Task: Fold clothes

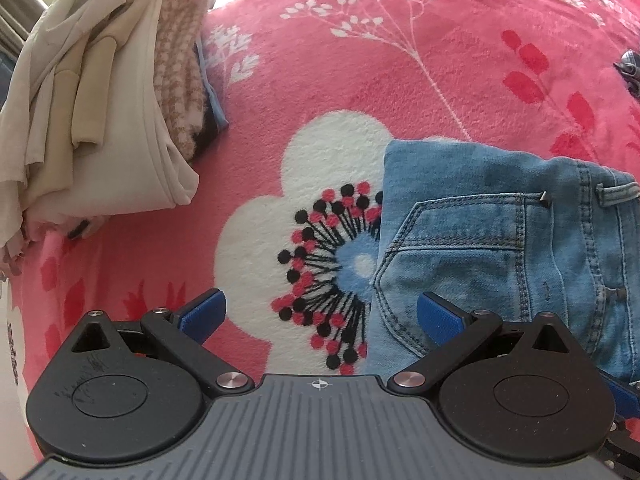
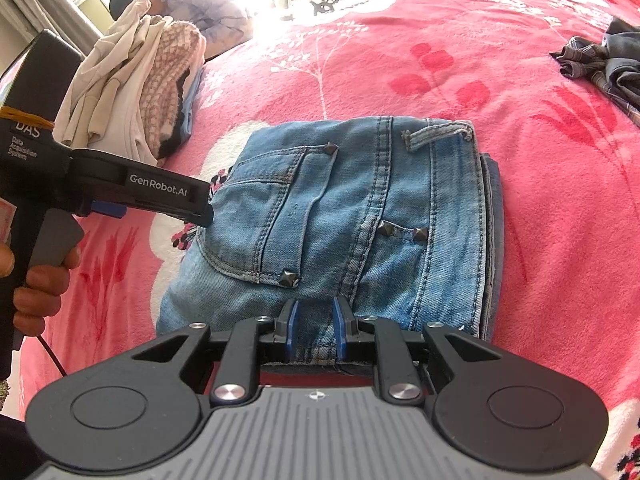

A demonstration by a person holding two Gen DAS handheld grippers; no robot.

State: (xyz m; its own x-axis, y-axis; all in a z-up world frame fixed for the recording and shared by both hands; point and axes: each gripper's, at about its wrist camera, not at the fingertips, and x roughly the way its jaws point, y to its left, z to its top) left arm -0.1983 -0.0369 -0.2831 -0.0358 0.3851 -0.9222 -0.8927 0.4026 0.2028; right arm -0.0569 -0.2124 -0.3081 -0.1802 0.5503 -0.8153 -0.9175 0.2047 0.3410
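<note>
Folded light-blue jeans (image 2: 340, 216) with metal studs lie on the pink floral blanket (image 2: 520, 200). My right gripper (image 2: 316, 330) is at the fold's near edge, its blue pads close together with the denim hem pinched between them. In the left wrist view the jeans (image 1: 500, 248) lie at the right. My left gripper (image 1: 320, 314) stands open just above the blanket, and its right finger (image 1: 438, 318) overlaps the jeans' left edge. From the right wrist view the left gripper (image 2: 202, 216) points down at the jeans' left side, held by a hand (image 2: 44, 280).
A heap of cream and pink-checked clothes (image 1: 100, 100) lies at the far left of the bed (image 2: 132, 92). A crumpled dark plaid garment (image 2: 600, 64) is at the far right. A person in a cap (image 2: 192, 4) is beyond the bed.
</note>
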